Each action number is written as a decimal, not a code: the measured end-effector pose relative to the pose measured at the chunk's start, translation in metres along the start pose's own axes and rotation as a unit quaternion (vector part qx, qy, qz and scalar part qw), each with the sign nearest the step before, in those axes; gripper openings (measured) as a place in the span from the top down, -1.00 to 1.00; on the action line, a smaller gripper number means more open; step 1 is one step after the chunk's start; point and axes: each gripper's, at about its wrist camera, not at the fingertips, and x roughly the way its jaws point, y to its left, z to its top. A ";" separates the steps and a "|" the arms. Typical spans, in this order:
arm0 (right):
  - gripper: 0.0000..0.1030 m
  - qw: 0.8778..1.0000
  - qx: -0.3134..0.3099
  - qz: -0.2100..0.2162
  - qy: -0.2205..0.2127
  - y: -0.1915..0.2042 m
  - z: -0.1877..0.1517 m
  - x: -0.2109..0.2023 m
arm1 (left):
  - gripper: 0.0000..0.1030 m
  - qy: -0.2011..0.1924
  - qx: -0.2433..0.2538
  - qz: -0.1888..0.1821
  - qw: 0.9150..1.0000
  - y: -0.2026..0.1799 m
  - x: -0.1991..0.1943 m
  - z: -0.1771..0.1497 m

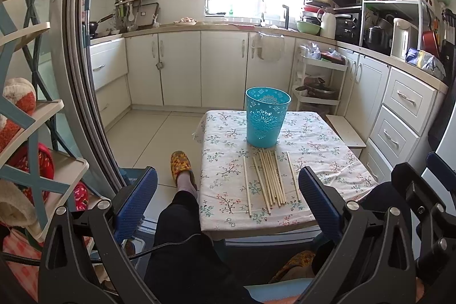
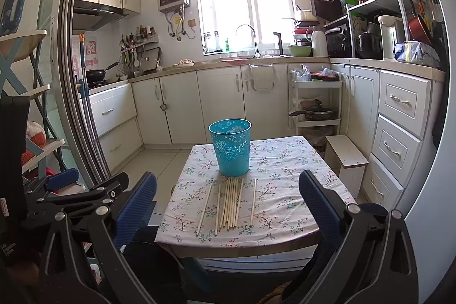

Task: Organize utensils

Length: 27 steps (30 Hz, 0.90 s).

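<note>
Several pale wooden chopsticks lie side by side on a small table with a floral cloth. Behind them stands an upright turquoise plastic cup with cut-out flower patterns. My left gripper hovers before the table's near edge, jaws wide open, nothing between its blue pads. My right gripper is also held back from the table, wide open and empty. Each gripper shows at the edge of the other's view.
A person's dark-trousered leg and yellow slipper are left of the table. A low white stool stands at its right, by the white drawers. A shelf rack stands at far left.
</note>
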 end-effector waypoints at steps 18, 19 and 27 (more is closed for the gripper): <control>-0.86 1.000 -0.004 -0.002 0.006 0.000 -0.001 0.003 | -0.85 0.002 -0.001 0.003 1.000 0.004 0.002 -0.001; -0.86 1.000 -0.004 -0.002 0.007 0.000 -0.001 0.003 | -0.85 0.002 -0.002 0.003 1.000 0.004 0.002 -0.001; -0.86 1.000 -0.006 -0.001 0.009 0.002 -0.002 0.004 | -0.85 0.003 -0.002 0.005 1.000 0.005 0.003 -0.003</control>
